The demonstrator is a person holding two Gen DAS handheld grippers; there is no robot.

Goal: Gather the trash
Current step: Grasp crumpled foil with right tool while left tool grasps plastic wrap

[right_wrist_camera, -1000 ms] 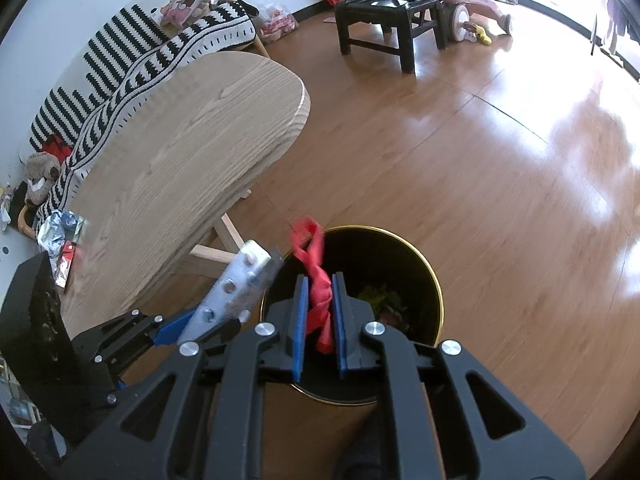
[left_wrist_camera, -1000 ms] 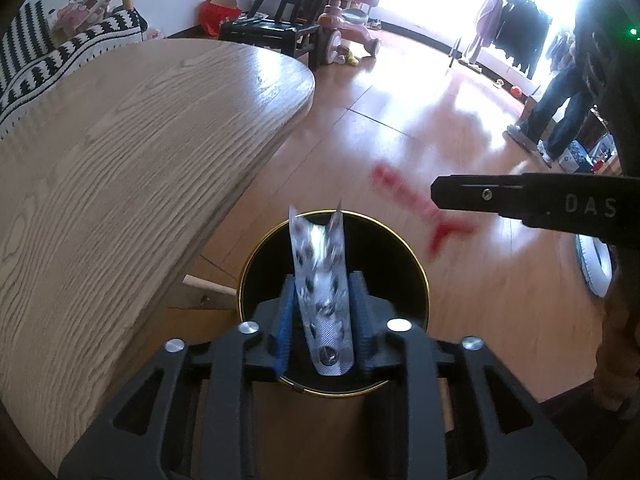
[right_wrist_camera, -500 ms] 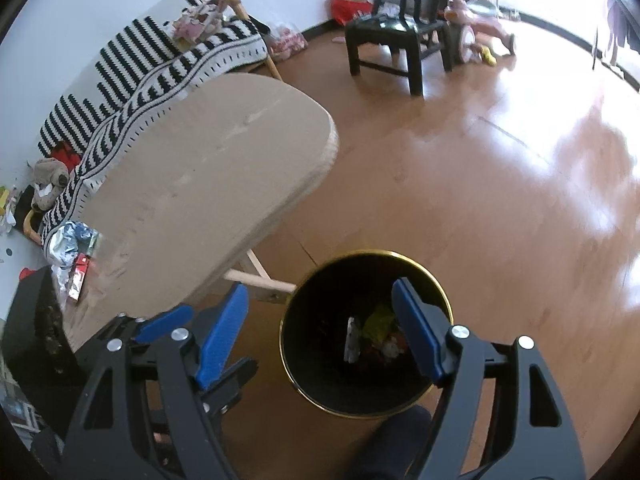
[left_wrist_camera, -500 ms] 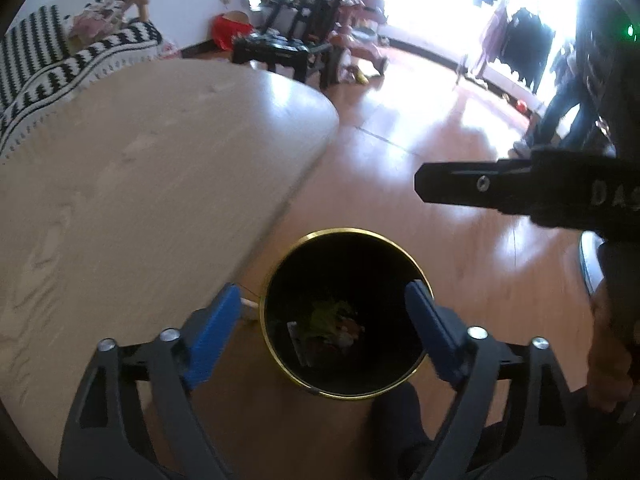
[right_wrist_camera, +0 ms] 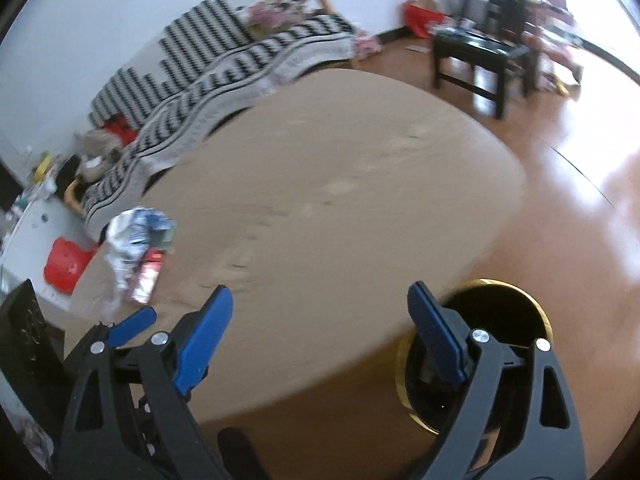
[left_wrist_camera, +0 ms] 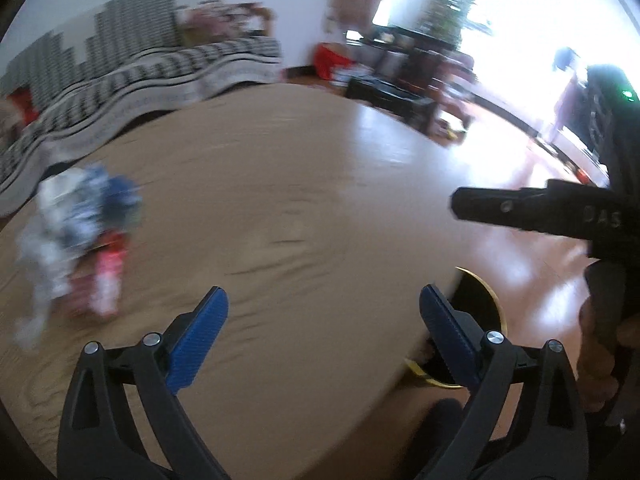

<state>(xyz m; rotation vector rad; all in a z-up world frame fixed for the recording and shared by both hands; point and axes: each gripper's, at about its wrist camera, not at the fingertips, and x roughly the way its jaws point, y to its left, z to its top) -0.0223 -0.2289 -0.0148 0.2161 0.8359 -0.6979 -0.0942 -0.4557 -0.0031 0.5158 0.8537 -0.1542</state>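
Observation:
A blurred heap of wrappers (left_wrist_camera: 76, 240), white, blue and red, lies on the wooden table (left_wrist_camera: 280, 208) at the left; the right wrist view shows the wrappers (right_wrist_camera: 138, 244) on the table (right_wrist_camera: 320, 200) too. The black bin with a gold rim (right_wrist_camera: 496, 344) stands on the floor past the table's edge, and the bin (left_wrist_camera: 476, 312) peeks out at lower right. My left gripper (left_wrist_camera: 322, 322) hangs over the table, jaws still opening, nothing between them. My right gripper (right_wrist_camera: 320, 324) is likewise opening and empty, straddling the table edge and bin. The right gripper's finger (left_wrist_camera: 520, 208) crosses the left view.
A black-and-white striped sofa (right_wrist_camera: 224, 60) runs behind the table. A dark chair (right_wrist_camera: 484, 52) stands on the shiny wooden floor (right_wrist_camera: 580, 168) at the back right. A red object (right_wrist_camera: 66, 264) lies on the floor at the left. A hand (left_wrist_camera: 600, 340) holds the right tool.
Both grippers let go of their trash, the silver blister strip and the red wrapper, over the bin and opened wide. Both then swung left and up, from the bin to over the table.

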